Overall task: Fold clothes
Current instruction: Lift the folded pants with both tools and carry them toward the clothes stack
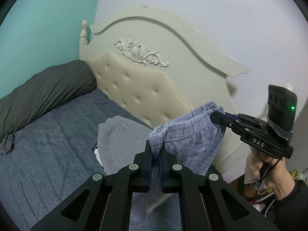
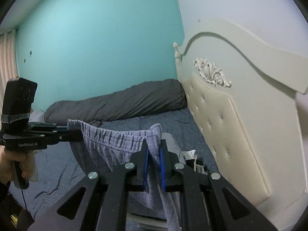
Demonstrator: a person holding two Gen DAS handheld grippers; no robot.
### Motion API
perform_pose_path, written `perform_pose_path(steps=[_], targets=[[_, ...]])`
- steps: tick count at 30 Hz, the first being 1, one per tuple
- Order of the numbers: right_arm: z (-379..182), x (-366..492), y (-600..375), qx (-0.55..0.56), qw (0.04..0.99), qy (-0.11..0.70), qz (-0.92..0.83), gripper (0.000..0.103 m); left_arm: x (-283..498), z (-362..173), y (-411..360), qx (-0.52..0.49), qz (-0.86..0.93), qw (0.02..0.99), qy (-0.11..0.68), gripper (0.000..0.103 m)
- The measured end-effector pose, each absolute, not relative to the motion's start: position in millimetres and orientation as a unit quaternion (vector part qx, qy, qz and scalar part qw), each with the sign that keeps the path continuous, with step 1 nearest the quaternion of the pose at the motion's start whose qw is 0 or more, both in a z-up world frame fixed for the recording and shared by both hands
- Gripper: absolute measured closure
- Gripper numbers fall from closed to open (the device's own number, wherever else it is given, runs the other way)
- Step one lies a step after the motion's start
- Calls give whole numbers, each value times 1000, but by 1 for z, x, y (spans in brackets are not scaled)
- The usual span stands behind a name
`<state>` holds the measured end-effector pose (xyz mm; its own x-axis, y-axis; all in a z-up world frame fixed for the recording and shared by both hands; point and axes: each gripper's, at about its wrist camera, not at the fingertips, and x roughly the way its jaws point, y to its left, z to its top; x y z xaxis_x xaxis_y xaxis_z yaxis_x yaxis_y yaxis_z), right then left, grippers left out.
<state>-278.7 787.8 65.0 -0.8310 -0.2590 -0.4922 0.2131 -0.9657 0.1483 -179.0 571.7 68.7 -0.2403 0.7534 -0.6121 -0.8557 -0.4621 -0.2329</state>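
Checked shorts (image 1: 194, 132) between both hand-held grippers, aloft

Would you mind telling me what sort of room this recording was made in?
Most likely a bedroom at home. A bed with a dark blue sheet stands against a cream tufted headboard, a dark grey duvet lies rolled along the teal wall, and checked shorts are held up above the bed.
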Motion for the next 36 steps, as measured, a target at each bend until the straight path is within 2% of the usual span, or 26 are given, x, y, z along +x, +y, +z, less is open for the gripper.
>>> perform_pose_path(steps=[19, 29, 36], targets=[[-1, -415, 790, 357, 99, -4, -929, 93, -292, -16, 642, -415, 765, 489, 60, 97], [-57, -454, 790, 420, 89, 17, -903, 93, -318, -79, 669, -451, 754, 473, 66, 97], [-66, -462, 789, 437, 82, 10, -896, 90, -332, -102, 673, -469, 761, 446, 46, 94]])
